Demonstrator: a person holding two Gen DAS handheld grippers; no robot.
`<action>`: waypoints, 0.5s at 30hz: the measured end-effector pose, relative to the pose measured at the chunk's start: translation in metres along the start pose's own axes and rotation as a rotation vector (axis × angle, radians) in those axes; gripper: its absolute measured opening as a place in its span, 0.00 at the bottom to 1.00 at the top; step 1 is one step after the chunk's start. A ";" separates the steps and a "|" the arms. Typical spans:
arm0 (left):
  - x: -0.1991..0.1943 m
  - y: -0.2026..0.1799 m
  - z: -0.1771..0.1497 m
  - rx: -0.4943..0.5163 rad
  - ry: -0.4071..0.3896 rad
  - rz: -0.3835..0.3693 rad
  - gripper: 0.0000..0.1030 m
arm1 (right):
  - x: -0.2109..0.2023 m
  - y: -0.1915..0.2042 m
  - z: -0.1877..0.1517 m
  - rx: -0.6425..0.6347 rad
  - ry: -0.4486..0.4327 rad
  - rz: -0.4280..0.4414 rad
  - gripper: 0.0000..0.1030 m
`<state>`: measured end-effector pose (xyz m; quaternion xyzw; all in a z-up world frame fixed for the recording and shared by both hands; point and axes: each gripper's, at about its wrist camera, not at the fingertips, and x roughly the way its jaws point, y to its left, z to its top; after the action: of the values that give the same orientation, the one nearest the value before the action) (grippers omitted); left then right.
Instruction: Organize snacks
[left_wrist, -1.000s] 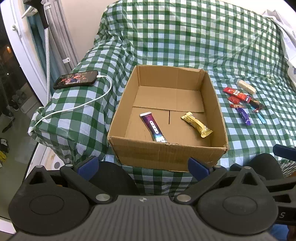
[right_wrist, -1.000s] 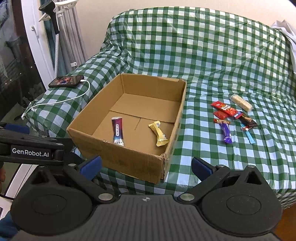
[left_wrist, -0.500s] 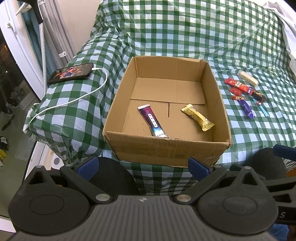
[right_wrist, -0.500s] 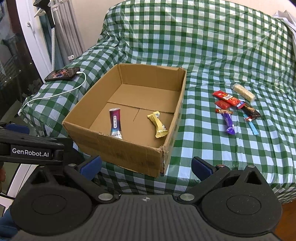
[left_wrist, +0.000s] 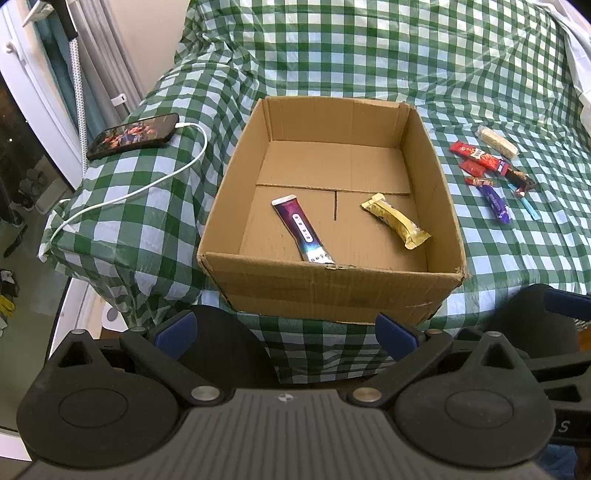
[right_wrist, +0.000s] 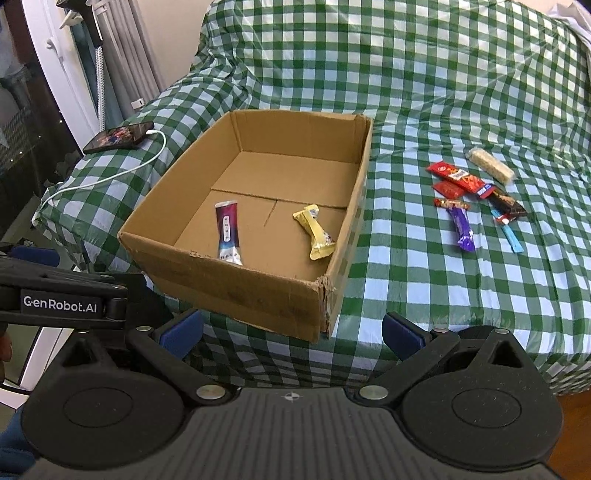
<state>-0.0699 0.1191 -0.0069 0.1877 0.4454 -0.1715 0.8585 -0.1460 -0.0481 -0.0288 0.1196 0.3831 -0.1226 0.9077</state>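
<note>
While both grippers, left (left_wrist: 284, 326) and right (right_wrist: 291, 330), hang wide open and empty, two snacks lie in the box (right_wrist: 236, 284); next, the right one should reach for the snack pile (right_wrist: 474, 195).

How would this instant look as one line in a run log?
left hand-held gripper: open, empty | right hand-held gripper: open, empty | box: purple bar, yellow bar | loose snacks: on cloth, right of box

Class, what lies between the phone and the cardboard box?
Between phone and cardboard box: only checked cloth and the white charging cable, clearest in the left wrist view.
</note>
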 end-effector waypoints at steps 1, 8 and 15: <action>0.000 -0.001 0.000 0.001 0.001 0.001 1.00 | 0.001 0.000 0.000 0.001 0.001 0.002 0.99; 0.004 -0.003 0.002 0.011 0.009 0.006 1.00 | 0.004 -0.002 0.000 0.004 0.011 0.002 0.99; 0.006 -0.006 0.004 0.022 0.004 0.009 1.00 | 0.008 -0.003 0.002 0.006 0.019 0.000 0.99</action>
<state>-0.0667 0.1115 -0.0104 0.1996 0.4443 -0.1722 0.8562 -0.1406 -0.0523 -0.0337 0.1235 0.3914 -0.1225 0.9036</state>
